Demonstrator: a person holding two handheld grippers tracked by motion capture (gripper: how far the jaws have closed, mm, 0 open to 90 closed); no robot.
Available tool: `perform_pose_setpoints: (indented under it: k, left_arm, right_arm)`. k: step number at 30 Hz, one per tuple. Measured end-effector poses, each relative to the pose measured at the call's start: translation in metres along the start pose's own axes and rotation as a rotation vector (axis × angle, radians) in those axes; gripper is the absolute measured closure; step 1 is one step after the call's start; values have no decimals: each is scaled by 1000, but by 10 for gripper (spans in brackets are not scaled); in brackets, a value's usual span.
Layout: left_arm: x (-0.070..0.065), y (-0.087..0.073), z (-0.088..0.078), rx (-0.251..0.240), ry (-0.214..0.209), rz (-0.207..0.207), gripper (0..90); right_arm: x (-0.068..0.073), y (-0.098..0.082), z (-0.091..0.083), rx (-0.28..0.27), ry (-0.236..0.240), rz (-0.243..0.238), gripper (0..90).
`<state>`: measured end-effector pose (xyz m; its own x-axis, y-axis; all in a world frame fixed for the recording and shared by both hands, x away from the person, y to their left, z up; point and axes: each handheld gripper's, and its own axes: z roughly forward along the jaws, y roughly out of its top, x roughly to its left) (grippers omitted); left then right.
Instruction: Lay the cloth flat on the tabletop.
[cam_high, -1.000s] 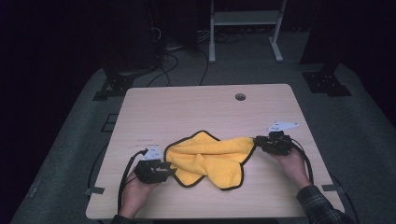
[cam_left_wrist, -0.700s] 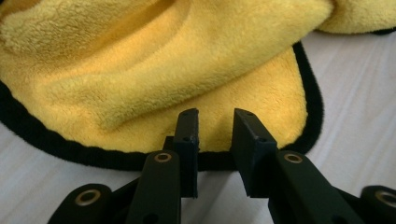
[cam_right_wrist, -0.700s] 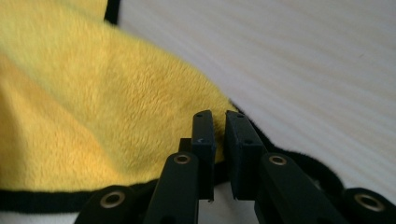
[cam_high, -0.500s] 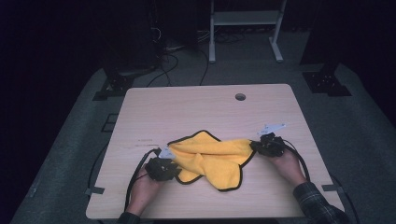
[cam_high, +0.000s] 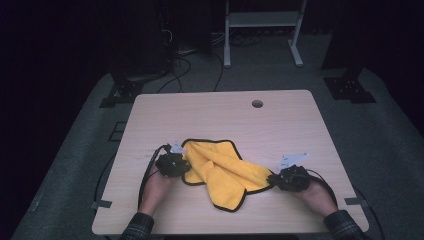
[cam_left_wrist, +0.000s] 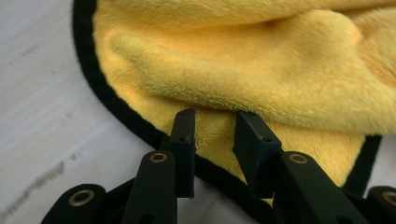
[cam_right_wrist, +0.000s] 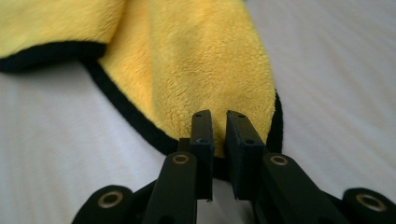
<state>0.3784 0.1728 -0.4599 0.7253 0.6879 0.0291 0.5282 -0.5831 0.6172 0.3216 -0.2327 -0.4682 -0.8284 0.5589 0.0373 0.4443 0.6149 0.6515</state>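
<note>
The yellow cloth (cam_high: 222, 172) lies crumpled on the tabletop (cam_high: 280, 125), nearer the person than a second ago. The left gripper (cam_high: 172, 164) has moved to its left edge, fingers partly open around the hem. The right gripper (cam_high: 290, 179) pinches a corner – probably for spreading it.

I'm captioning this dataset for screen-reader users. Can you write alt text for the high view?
A person's two hand-held grippers, left gripper and right gripper, sit at opposite corners of a crumpled yellow cloth with black trim on a light wooden table. Dark floor and cables surround it.
</note>
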Motion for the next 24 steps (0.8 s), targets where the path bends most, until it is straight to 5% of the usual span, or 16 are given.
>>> perform_pose_setpoints:
  k: [7, 12, 18, 24]
  left_arm:
    - [8, 2, -2, -39, 14, -25, 628]
    - [6, -8, -19, -90, -29, -94, 529]
    - [-6, -23, -23, -76, -42, -141, 380]
    - [-17, -23, -13, -32, -22, -102, 342]
  right_arm:
    - [6, 0, -3, -13, 17, -8, 692]
    - [-2, 2, -12, -89, -21, 25, 601]
    - [-7, 2, -13, -104, -66, 29, 532]
    - [-8, 3, -13, -120, -82, 31, 500]
